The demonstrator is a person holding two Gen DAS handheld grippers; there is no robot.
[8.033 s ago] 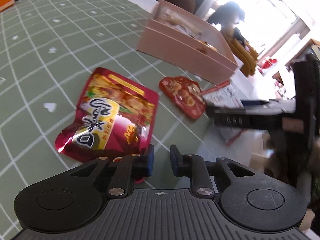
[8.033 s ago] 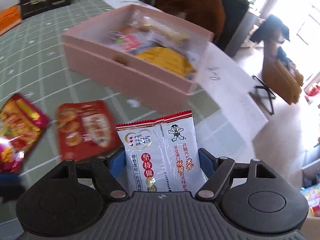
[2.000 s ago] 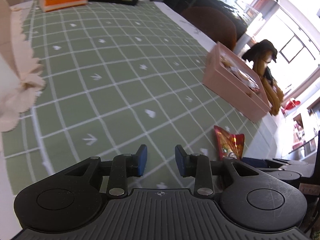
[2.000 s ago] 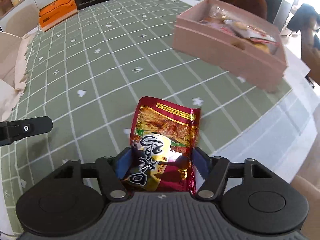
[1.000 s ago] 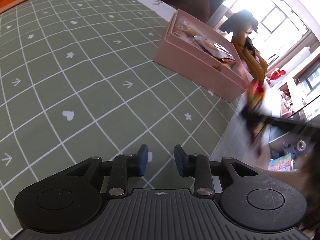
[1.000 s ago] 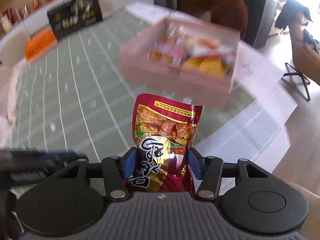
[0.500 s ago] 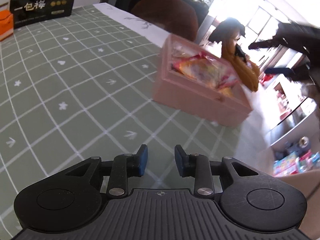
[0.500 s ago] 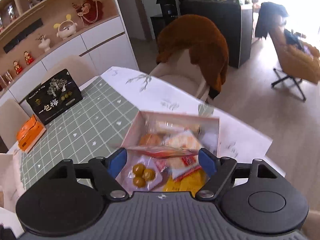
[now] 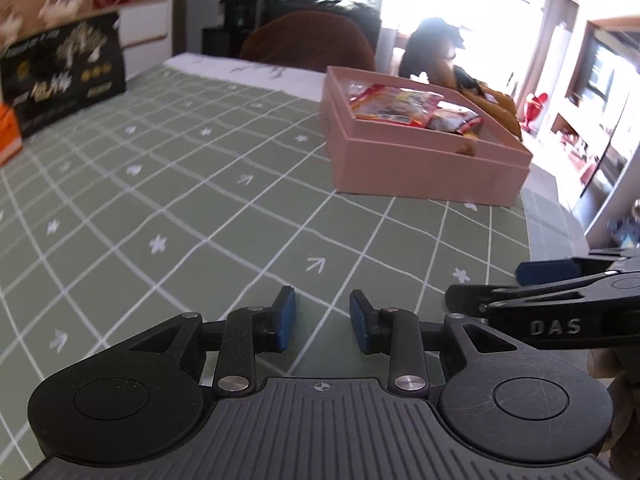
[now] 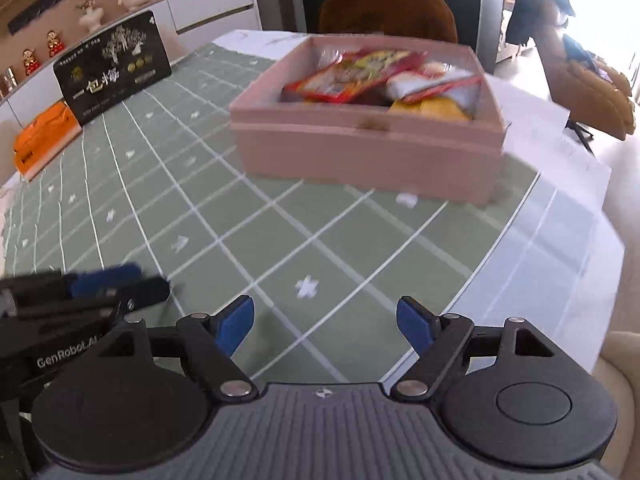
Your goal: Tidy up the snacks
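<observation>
Currently, both units idle above the table, which carries a green grid-pattern cloth w/ white hearts, arrows and stars.

Left hand-held gripper: blue pads slightly apart, narrow gap, nothing between them. Low over the cloth near the front edge.

Right hand-held gripper: pads wide apart, nothing held. Also over bare cloth. Each unit shows in the other's view: right one at the left cam's right edge, left one at the right cam's lower left, motion-blurred.

Pink box: ahead of both units, well apart from them; ahead-right per left cam, straight ahead per right cam. Open-topped, sits flat on the cloth near the table's far right corner.

Snack packets: inside the pink box, piled. Red/orange packet on top at left, white packet w/ red trim to its right, yellow packet at front right. Exact count cannot be told; blur.

Other items, far left of both units: black gift box w/ gold print, standing upright; orange box just beside it, nearer the table edge. Brown chair back behind the pink box.
</observation>
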